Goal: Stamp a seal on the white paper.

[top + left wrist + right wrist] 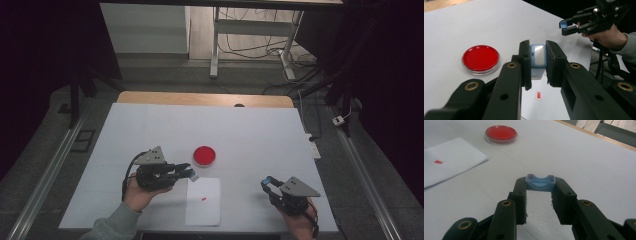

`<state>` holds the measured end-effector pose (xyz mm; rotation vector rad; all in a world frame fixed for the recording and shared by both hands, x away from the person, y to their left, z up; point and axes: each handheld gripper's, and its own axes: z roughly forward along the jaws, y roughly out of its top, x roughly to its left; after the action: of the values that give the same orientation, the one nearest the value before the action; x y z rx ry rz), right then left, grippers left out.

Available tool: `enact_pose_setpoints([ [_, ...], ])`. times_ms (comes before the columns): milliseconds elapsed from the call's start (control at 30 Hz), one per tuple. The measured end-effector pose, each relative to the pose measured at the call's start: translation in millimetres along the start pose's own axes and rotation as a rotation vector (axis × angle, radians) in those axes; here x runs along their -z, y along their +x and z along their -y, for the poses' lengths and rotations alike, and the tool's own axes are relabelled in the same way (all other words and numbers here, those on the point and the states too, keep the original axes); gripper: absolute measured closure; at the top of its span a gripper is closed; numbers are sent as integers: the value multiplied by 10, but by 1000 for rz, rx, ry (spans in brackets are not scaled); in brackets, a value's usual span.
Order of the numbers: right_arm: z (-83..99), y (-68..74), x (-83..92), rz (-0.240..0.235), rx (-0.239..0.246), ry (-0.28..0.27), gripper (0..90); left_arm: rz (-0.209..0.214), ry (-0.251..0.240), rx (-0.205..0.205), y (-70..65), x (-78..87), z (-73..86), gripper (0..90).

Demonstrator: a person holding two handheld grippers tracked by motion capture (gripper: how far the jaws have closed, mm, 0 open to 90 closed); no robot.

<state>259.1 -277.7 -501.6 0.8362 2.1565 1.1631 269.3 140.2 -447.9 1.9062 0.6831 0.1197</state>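
My left fingers (537, 63) clamp a small blue stamp body (538, 59) above the white paper sheet (202, 202), red ink pad dish (204, 156) at one o'clock, while my right fingers (540, 195) pinch its blue cap (540, 182).

The right gripper (540, 185) has its two black jaws clamped on a small light-blue cap (540, 183), held at the very tips with its hollow side facing up. Beyond the jaws and to their left lies a white sheet of paper (454, 160) bearing a small red mark (438, 162). Farther ahead, past the sheet, a round red dish (501, 133) with a clear rim sits on the white table (574, 157).
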Motion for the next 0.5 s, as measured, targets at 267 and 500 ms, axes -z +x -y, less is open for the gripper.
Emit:
enact_pose_setpoints([
  [267, 1, 2, 2, 2, 1, -2, 649, -7, -24, 24, 53, 55, 10, 761],
  [500, 2, 3, -8, 3, 2, 3, 649, -10, -24, 26, 63, 43, 14, 760],
])
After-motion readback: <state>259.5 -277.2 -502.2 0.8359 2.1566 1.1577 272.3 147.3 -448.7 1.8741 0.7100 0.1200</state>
